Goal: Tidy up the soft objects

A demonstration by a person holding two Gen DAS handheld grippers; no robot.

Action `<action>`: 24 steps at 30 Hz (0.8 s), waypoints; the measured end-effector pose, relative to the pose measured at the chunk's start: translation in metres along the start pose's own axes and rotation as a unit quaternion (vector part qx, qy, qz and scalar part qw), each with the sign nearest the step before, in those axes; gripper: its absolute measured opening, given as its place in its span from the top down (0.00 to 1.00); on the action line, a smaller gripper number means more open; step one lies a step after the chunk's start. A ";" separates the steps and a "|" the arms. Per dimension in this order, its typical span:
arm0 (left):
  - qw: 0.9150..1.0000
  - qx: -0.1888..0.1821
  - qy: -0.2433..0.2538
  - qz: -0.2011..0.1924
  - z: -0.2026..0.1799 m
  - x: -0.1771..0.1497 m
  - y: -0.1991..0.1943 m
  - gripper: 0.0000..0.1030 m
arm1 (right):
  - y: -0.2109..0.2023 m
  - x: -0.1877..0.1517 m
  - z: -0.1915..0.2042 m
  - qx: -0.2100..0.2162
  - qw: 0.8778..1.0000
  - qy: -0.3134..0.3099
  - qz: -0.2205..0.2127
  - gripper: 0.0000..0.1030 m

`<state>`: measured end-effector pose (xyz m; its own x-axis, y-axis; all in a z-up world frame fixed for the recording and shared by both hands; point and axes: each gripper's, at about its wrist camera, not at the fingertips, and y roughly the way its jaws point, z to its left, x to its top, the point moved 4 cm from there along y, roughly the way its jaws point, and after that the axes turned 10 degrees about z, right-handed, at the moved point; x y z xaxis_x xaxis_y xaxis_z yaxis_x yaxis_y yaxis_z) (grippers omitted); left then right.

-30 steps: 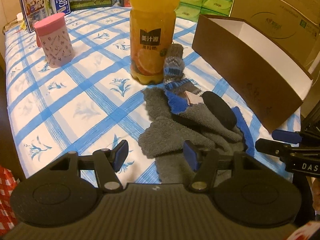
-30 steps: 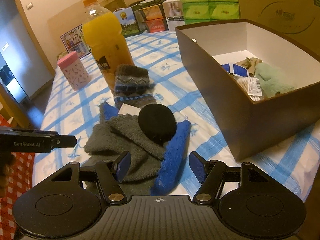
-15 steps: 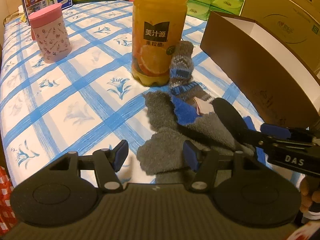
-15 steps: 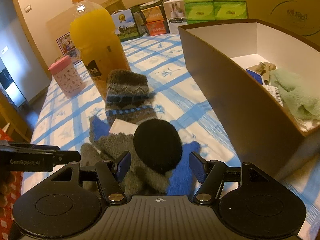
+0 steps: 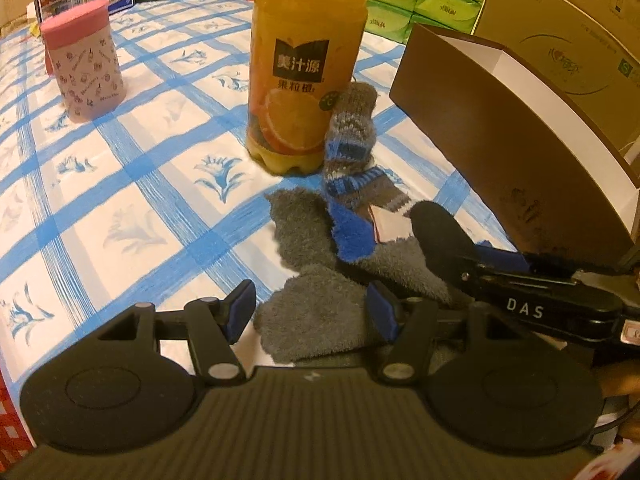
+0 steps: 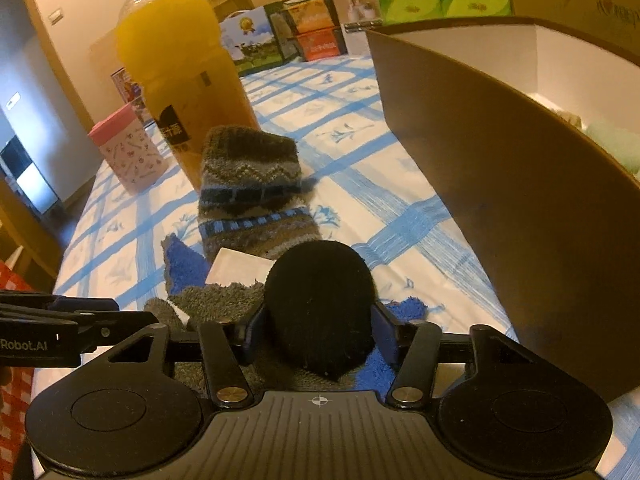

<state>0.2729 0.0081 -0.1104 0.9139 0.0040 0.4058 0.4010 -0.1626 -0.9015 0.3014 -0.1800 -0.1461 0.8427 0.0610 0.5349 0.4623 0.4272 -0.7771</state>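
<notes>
Two grippers over sock heap on blue-checked tablecloth (image 5: pixel 120 208). My right gripper (image 6: pixel 319 332) pinches round black fuzzy pad (image 6: pixel 320 312) atop grey-and-blue fleece socks (image 5: pixel 320 300); my left gripper (image 5: pixel 312 312) spread, empty, above heap edge. Risk: lifting drags fleece along, nudges orange juice bottle (image 5: pixel 304 80). Brown cardboard box (image 6: pixel 500 200) contents mostly hidden behind wall.
</notes>
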 end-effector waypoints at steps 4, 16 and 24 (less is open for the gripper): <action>1.000 -0.015 -0.011 0.007 0.003 -0.006 0.003 0.40 | -0.015 -0.005 0.002 -0.011 1.000 -0.013 -0.021 0.49; 0.999 -0.022 0.000 -0.025 -0.007 -0.005 -0.005 0.44 | -0.062 -0.032 -0.010 -0.023 0.999 0.020 -0.025 0.49; 0.995 -0.058 0.056 -0.060 -0.036 0.029 -0.006 0.62 | -0.055 -0.024 -0.013 -0.030 0.998 0.039 -0.035 0.49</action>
<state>0.2952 -0.0260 -0.0881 0.8445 -0.0787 0.5298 0.4913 -0.2799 -0.8248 0.2591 -0.2168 -0.1210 0.8259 -0.0394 0.5624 0.5342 0.3738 -0.7582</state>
